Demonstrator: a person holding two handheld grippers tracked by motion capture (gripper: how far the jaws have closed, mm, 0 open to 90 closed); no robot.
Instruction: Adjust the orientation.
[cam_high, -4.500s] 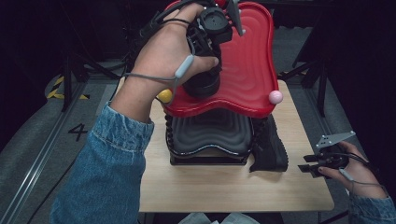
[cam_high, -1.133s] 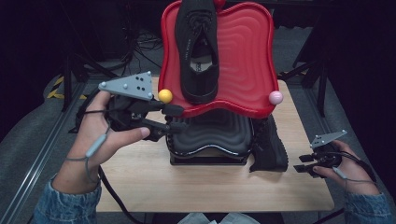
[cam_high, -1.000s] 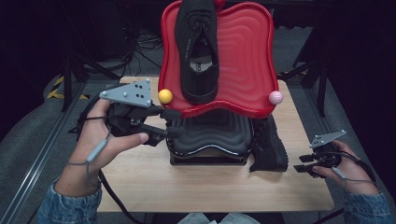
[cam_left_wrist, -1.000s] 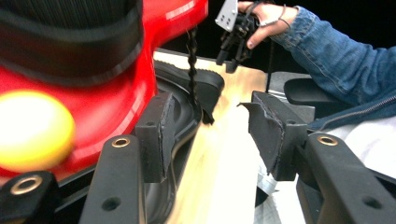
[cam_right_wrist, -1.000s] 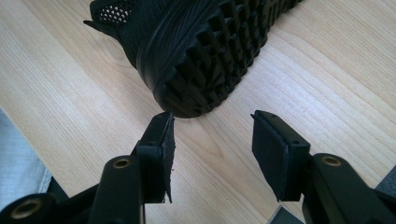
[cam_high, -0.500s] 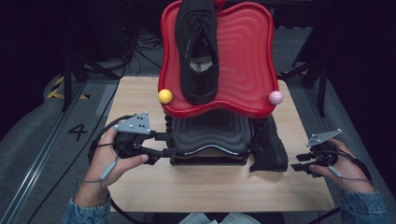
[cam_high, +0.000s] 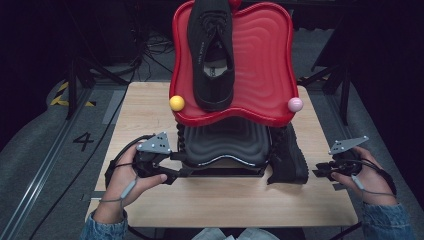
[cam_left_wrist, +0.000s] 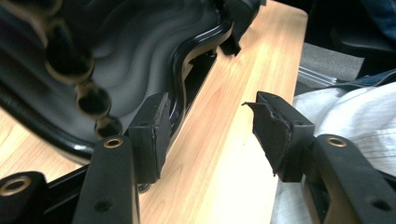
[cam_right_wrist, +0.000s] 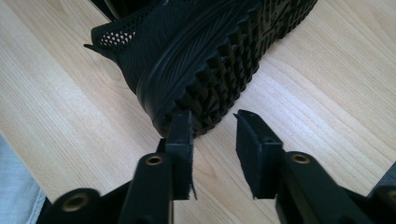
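black shoe (cam_high: 213, 50) lies on the red tray (cam_high: 260, 60); another shoe (cam_high: 287, 155), apparently on its side, near the desk's (cam_high: 150, 115) right edge. left gripper (cam_high: 172, 170) and right gripper (cam_high: 322, 172) both gape, empty.

Overhead light falls brightly on the desk (cam_high: 150, 115), while its surroundings sink into near-black. Faint glare streaks the red tray (cam_high: 260, 60). Both gripper views are soft, blurring nearest the lens.
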